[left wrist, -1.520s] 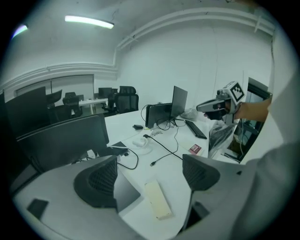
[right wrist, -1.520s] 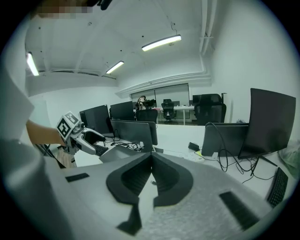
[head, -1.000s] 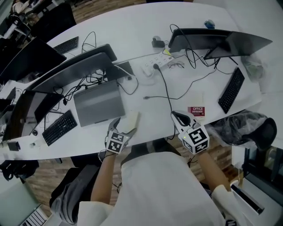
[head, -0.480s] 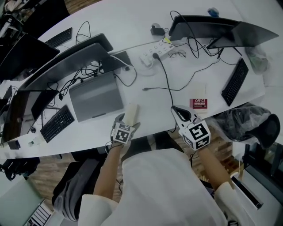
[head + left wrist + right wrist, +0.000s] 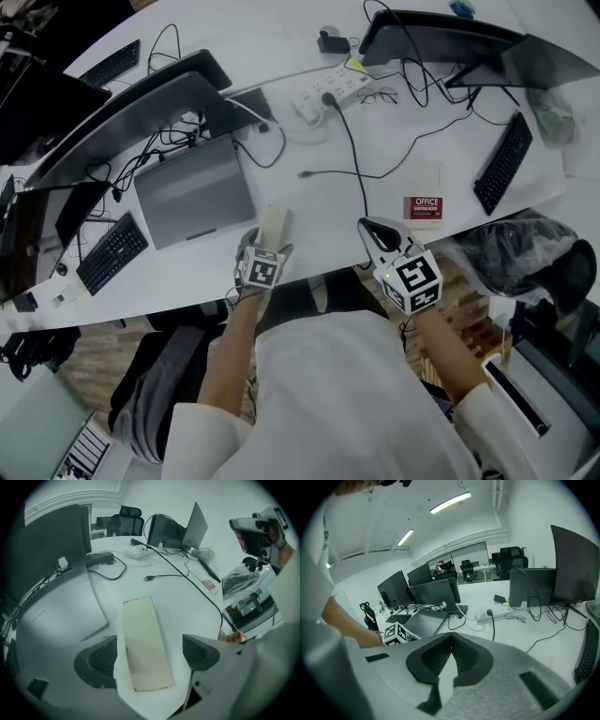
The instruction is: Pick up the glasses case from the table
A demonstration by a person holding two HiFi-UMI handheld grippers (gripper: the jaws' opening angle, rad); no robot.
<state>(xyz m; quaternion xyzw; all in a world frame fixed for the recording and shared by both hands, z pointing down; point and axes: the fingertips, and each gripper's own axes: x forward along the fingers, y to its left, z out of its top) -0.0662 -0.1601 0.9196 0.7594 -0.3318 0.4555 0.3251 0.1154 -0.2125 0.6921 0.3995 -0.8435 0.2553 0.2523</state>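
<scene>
The glasses case (image 5: pixel 273 223) is a flat cream oblong lying on the white table (image 5: pixel 309 202) near its front edge. In the left gripper view the glasses case (image 5: pixel 143 639) runs lengthways between the two dark pads. My left gripper (image 5: pixel 266 245) is open, one jaw on each side of the case's near end; a gap shows at the right pad (image 5: pixel 199 651). My right gripper (image 5: pixel 376 232) hovers at the table's front edge to the right, shut with nothing in it. In its own view the right gripper (image 5: pixel 451 660) shows its pads pressed together.
A closed grey laptop (image 5: pixel 192 192) lies just left of the case, with a black keyboard (image 5: pixel 111 253) beyond it. A black cable (image 5: pixel 352 164) runs from the power strip (image 5: pixel 328 92) toward the right gripper. A red booklet (image 5: pixel 423 208) and a second keyboard (image 5: pixel 503 164) lie to the right.
My left gripper has moved forward along the table so its open jaws now straddle the case's near end. The right gripper has stayed in about the same place.
</scene>
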